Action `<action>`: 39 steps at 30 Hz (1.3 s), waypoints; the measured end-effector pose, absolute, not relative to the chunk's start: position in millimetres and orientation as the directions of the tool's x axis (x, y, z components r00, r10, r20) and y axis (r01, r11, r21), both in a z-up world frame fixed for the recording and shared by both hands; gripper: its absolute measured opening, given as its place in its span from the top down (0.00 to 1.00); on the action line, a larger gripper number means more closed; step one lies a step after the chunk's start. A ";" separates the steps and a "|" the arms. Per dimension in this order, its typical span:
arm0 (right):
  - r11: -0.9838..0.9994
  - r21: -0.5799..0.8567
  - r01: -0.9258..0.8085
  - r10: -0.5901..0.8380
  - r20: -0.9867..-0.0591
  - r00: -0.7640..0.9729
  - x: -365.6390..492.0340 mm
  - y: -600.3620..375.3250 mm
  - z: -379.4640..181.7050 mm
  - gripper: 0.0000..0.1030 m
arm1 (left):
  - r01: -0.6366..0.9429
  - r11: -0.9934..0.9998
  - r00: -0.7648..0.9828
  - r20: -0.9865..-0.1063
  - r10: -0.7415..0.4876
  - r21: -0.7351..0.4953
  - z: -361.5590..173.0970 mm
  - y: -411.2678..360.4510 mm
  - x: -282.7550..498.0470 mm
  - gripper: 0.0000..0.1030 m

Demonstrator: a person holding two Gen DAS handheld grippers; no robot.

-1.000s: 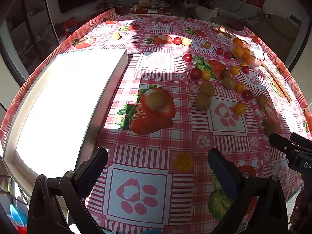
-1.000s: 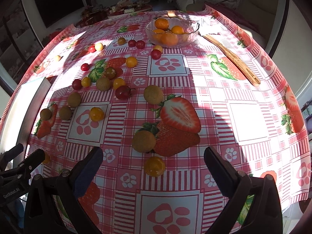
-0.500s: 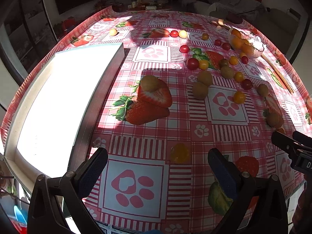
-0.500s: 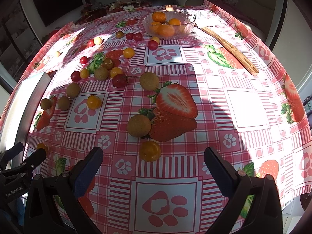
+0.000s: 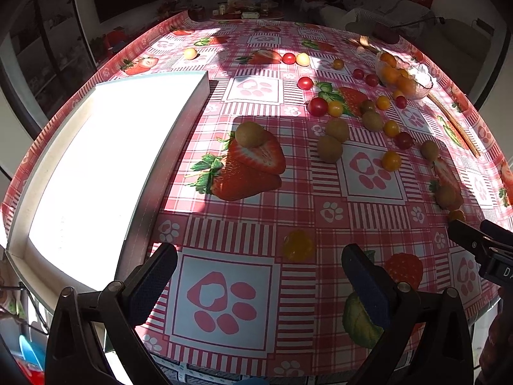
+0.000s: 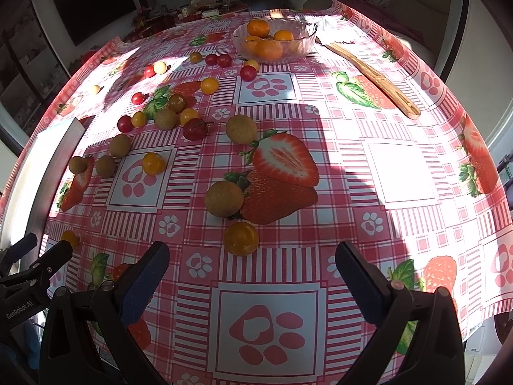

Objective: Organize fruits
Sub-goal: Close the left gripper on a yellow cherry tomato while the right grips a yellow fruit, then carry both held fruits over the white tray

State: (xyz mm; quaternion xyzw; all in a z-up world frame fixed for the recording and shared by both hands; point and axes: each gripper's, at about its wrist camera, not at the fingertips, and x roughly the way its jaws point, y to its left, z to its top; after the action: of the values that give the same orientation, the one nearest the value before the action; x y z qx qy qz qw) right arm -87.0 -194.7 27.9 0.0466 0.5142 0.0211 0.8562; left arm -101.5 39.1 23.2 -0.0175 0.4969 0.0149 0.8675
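Red and yellow cherry tomatoes and several brown round fruits lie scattered over a strawberry-print tablecloth. My left gripper (image 5: 259,276) is open above the near edge, with a yellow tomato (image 5: 297,245) just ahead of its fingers. A brown fruit (image 5: 249,134) sits further on. My right gripper (image 6: 251,276) is open too; a yellow tomato (image 6: 241,238) lies just ahead of it, with a brown fruit (image 6: 224,198) behind that. A glass bowl (image 6: 298,48) holding oranges (image 6: 266,48) stands at the far side. Both grippers hold nothing.
A white shallow tray (image 5: 25,179), glaring in sunlight, lies on the table's left. A long wooden utensil (image 6: 373,78) rests right of the bowl. The other gripper shows at each view's side edge. The table edge runs close below both grippers.
Both grippers have drawn back and risen a little, so the table looks further away and the near yellow tomatoes sit higher between the fingers. No fruit has moved.
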 end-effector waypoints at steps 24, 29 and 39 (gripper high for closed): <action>0.998 0.054 -0.014 0.054 -0.874 0.484 -85.0 -192.3 19.7 0.02 | 0.015 1.000 0.487 -0.873 -0.014 -0.007 3.0 11.6 -88.1 0.00; 0.999 -0.011 -0.041 0.010 -0.875 0.483 -83.3 -179.7 16.3 0.14 | 0.012 1.000 0.463 -0.886 -0.015 -0.011 3.1 9.8 -85.8 0.00; 0.996 0.021 -0.090 0.063 -0.862 0.504 -83.6 -172.8 25.1 0.76 | 0.029 0.997 0.513 -0.856 -0.070 -0.065 16.3 19.0 -96.1 0.79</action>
State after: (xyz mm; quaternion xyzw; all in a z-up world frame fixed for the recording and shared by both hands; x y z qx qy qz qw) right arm -83.6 -172.8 25.1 -0.0133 0.4962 0.0442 0.8670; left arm -96.1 19.0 16.3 -0.0210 0.4926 -0.0284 0.8695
